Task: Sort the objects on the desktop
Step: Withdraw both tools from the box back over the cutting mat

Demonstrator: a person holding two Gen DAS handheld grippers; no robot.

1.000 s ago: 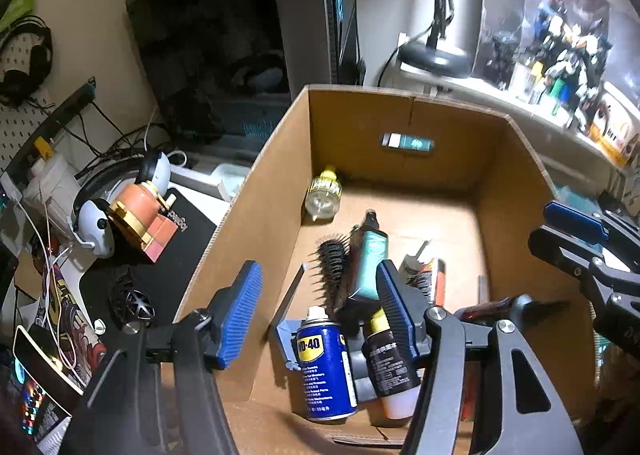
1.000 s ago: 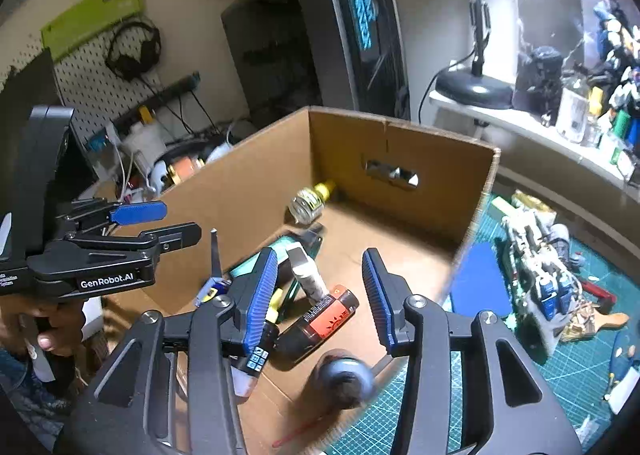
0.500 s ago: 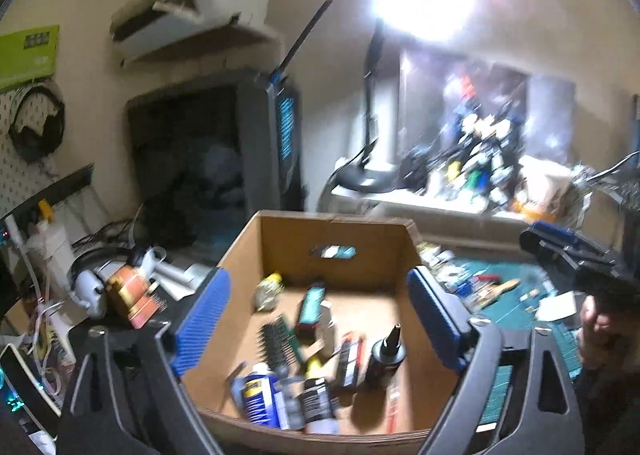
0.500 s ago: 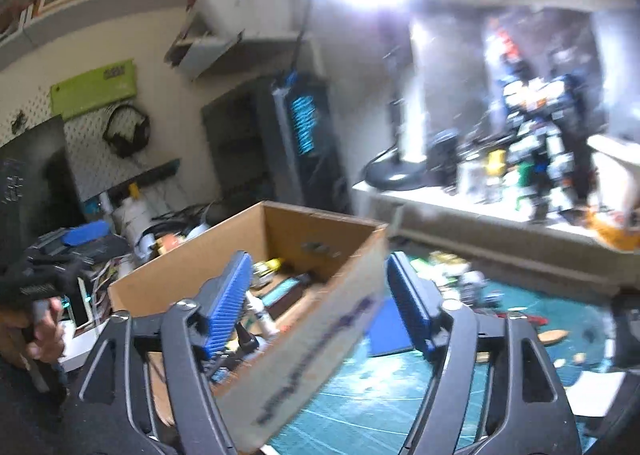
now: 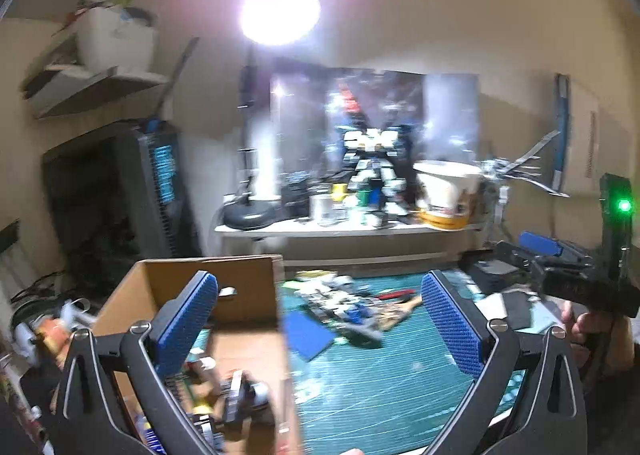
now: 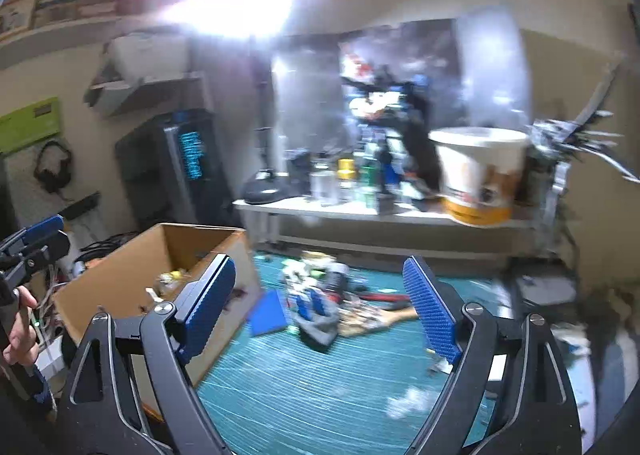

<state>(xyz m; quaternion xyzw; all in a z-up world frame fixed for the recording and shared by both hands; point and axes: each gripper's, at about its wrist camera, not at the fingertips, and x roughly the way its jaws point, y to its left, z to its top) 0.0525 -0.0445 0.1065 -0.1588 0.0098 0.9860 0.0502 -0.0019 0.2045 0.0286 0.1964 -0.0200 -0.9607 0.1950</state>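
Observation:
A brown cardboard box (image 5: 240, 283) holding several bottles and tools (image 5: 236, 395) stands at the left of a green cutting mat (image 5: 392, 379); it also shows in the right wrist view (image 6: 120, 275). A blurred pile of small objects (image 6: 324, 303) lies on the mat (image 6: 320, 383) beyond the box. My left gripper (image 5: 320, 327) is open and empty, raised above the box's right edge. My right gripper (image 6: 320, 307) is open and empty, raised above the mat, right of the box. Both views are motion-blurred.
A blue flat pad (image 6: 268, 313) lies by the box. A raised shelf (image 6: 360, 211) at the back carries a lamp base (image 6: 264, 191), bottles, a model robot and a white tub (image 6: 480, 175). A dark PC tower (image 6: 180, 171) stands behind the box. A bright lamp (image 5: 280, 11) glares overhead.
Both grippers have pulled back and up out of the box and swung to the right over the mat. Both jaws have opened wider. The views now face the back shelf.

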